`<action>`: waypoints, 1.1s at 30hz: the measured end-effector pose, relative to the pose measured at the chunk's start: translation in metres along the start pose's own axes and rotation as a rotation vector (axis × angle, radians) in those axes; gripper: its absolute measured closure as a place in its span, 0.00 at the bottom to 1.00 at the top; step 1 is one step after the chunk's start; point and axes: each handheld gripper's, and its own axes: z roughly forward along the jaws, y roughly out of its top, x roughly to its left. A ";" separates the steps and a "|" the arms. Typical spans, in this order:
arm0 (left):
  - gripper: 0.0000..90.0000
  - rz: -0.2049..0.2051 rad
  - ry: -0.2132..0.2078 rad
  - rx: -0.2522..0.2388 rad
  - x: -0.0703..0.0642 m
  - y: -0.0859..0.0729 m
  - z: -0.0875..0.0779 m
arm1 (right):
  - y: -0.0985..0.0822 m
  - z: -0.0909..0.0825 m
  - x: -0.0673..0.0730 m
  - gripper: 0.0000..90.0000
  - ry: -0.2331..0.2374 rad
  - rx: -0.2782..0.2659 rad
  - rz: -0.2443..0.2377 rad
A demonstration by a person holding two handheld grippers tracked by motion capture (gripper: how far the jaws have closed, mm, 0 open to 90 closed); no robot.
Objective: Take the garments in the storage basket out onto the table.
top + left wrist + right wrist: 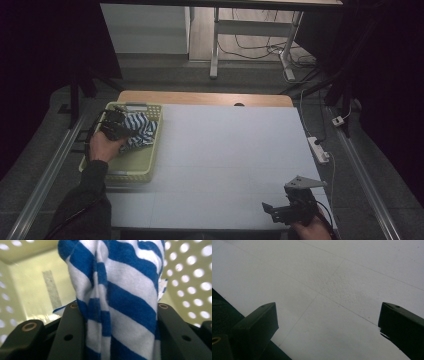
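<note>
A blue-and-white striped cloth (pixel 140 129) lies bunched in a pale yellow perforated basket (pixel 131 172) at the left of the white table (pixel 225 150). My left gripper (pixel 114 127) reaches into the basket from the left and is shut on the cloth. In the left gripper view the cloth (pixel 120 290) runs up between both black jaws of my left gripper (pixel 117 306), with the basket wall (pixel 32 290) behind it. At the table's near right corner my right gripper (pixel 272 210) stands open. In its own view my right gripper (pixel 328 315) holds nothing over the bare table (pixel 337 277).
A white power strip (pixel 318 149) with its cable lies on the floor off the table's right edge. Metal rails run along both sides of the table. A wooden strip (pixel 200 97) borders the far edge, with desk legs and cables beyond.
</note>
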 end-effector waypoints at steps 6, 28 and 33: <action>0.69 0.007 -0.002 -0.048 0.000 0.000 -0.013 | 0.000 0.000 0.001 0.03 0.000 -0.002 -0.004; 0.69 0.044 -0.011 -0.181 -0.014 0.006 -0.056 | 0.000 -0.001 0.002 0.03 -0.001 -0.004 -0.013; 0.69 0.060 -0.021 -0.207 -0.020 0.009 -0.063 | 0.000 -0.001 0.002 0.03 -0.001 -0.004 -0.017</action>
